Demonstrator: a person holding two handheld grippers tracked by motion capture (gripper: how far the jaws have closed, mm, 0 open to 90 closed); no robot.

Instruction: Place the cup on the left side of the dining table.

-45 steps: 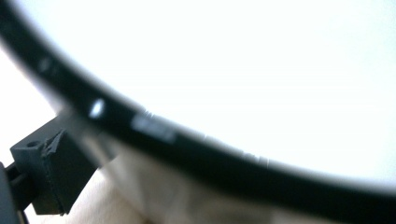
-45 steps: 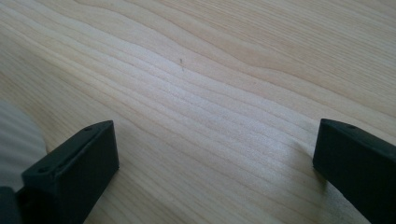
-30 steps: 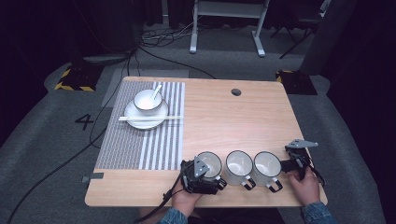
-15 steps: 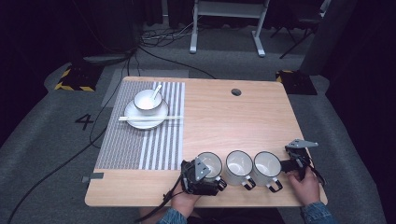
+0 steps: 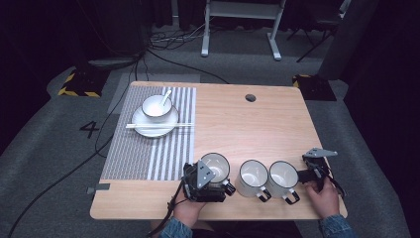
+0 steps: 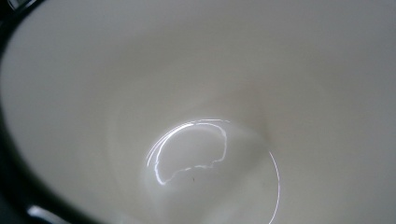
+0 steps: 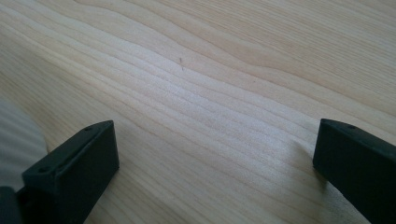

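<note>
- Left hand-held gripper (image 5: 210,182): at the near worktop edge, set against the left mug (image 5: 216,167). Its own view looks straight into the glossy white mug interior (image 6: 201,116). The jaws are hidden, so I cannot tell whether it is clenched on the mug or released.
- Right hand-held gripper (image 5: 303,174): near the right edge, just beside the right mug (image 5: 283,177). In the right gripper view its jaws stand wide apart over bare wood (image 7: 210,107); it is released and grasps nothing.
- Mugs: three white mugs with dark rims stand upright in a row along the near edge. The middle mug (image 5: 252,177) touches or nearly touches the right mug; the left mug stands slightly apart.
- Handling (judgement): the mugs look like enamel or glazed ware; rigid, smooth, likely slippery, and liable to chip if knocked together. Take hold across the rim wall, one jaw inside and one outside, or at the handle.
- Worktop (image 5: 247,126): light wood, with a round cable hole (image 5: 250,97) near the far edge.
- Place setting: on the striped mat (image 5: 148,148) at far left, a bowl (image 5: 157,106) with a spoon sits on a plate (image 5: 141,126); chopsticks (image 5: 183,125) lie across the plate.
- Writing: a "4" (image 5: 91,129) is marked on the floor left of the worktop. No brand is legible.
</note>
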